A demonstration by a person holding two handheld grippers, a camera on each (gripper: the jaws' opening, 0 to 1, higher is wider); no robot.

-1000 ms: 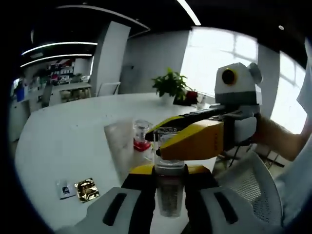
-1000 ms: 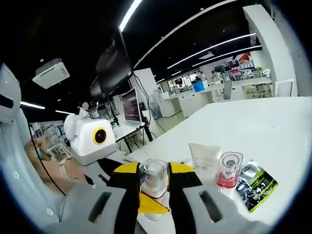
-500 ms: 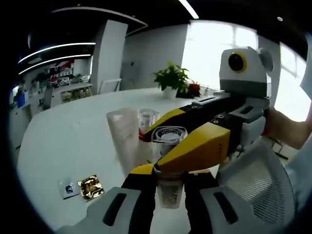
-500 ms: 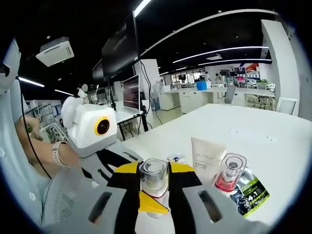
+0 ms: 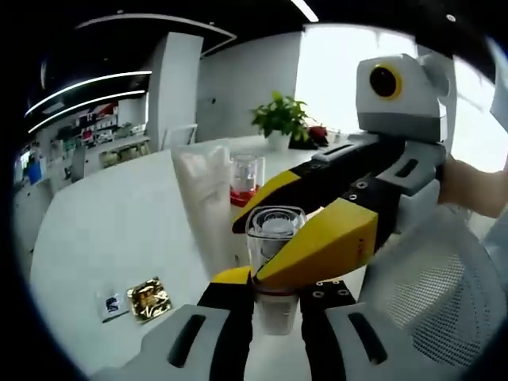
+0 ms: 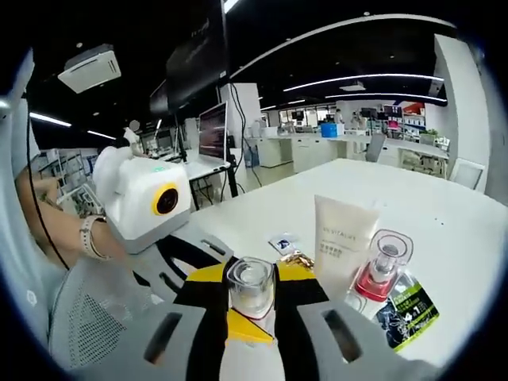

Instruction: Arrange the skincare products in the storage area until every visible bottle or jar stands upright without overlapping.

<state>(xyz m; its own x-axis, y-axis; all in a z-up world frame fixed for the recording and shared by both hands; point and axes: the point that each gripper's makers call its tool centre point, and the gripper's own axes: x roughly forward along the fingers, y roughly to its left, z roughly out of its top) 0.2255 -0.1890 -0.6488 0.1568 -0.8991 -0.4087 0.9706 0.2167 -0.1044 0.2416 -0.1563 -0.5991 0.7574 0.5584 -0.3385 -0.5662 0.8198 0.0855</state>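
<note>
A clear bottle [image 5: 274, 274] with a clear square cap [image 5: 275, 226] is held above the white table [image 5: 111, 230]. My left gripper [image 5: 274, 309] is shut on its lower body. The right gripper's yellow fingers [image 5: 325, 238] reach in from the right and close on the cap. In the right gripper view, my right gripper [image 6: 251, 300] is shut on that cap [image 6: 251, 282]. Just behind, a white tube [image 5: 208, 198] [image 6: 343, 238] stands upright, and a small clear jar with a red base [image 5: 246, 176] [image 6: 382, 266] stands beside it.
A gold sachet [image 5: 148, 295] and a white-blue sachet [image 5: 107, 305] lie on the table. A green-black sachet [image 6: 406, 309] lies by the jar. A mesh chair [image 5: 444, 294] stands at the table's edge, and a potted plant [image 5: 279, 119] at its far side.
Both grippers keep their hold on the clear bottle. Both views have shifted: the white tube and the red-based jar now appear larger and nearer in each.
</note>
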